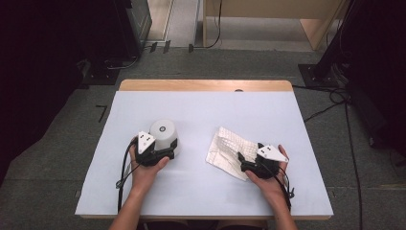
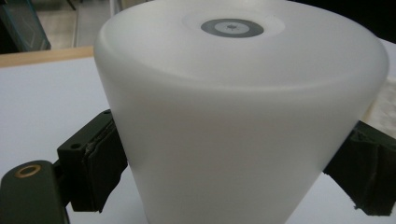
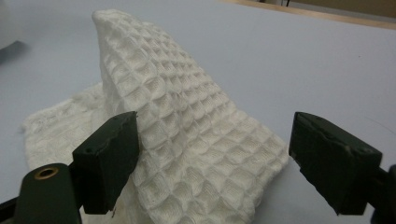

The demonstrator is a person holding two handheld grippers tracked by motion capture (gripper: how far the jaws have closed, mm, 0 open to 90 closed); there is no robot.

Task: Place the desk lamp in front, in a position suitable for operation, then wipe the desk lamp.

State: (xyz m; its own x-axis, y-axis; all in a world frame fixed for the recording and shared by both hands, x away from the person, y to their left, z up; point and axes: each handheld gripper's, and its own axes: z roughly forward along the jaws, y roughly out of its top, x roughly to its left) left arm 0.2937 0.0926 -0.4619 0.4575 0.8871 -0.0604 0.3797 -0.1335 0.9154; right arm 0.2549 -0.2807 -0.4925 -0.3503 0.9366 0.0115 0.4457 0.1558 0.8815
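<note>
So my right gripper (image 3: 212, 163) has its jaws gaping wide with nothing pinched, the white waffle cloth (image 3: 187, 140) bunched right between them and its ridge running toward the frame's upper left, while my left gripper (image 2: 224, 177) clamps the upside-down white cup (image 2: 243, 116).
</note>
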